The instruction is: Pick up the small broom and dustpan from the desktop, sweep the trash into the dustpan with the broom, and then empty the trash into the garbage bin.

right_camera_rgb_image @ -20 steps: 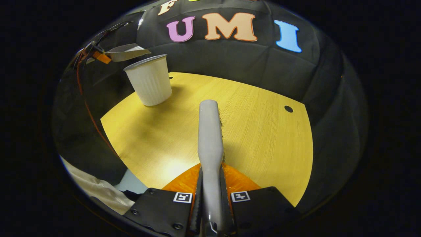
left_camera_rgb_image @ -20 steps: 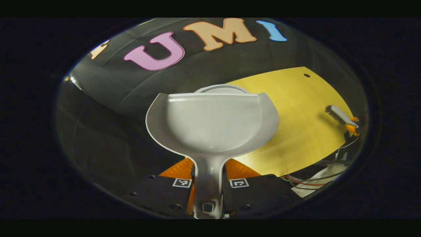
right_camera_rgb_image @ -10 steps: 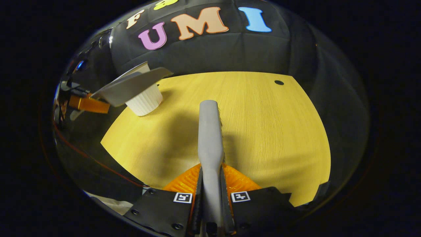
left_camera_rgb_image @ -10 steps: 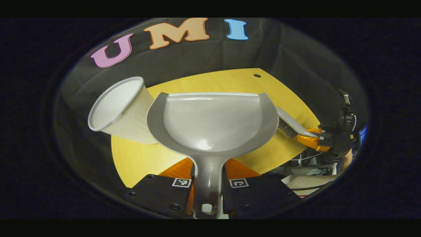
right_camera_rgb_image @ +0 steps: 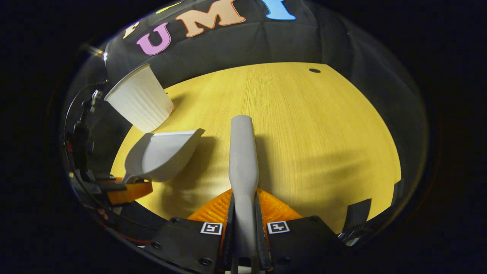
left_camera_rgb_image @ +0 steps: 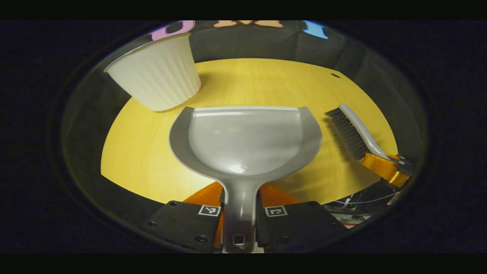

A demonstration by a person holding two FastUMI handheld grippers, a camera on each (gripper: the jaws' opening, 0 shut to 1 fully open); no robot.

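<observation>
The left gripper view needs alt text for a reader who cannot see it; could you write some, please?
The left gripper is shut on the handle of a grey dustpan, held over a yellow wooden desktop. A white ribbed bin stands behind it to the left; to the right, the other gripper holds a small broom.

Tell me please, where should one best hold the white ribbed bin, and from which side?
Grip the garbage bin by its rim, coming from above: it stands upright with its mouth open upward, and its ribbed wall widens toward the top, so a side grasp would probably slip.
</observation>
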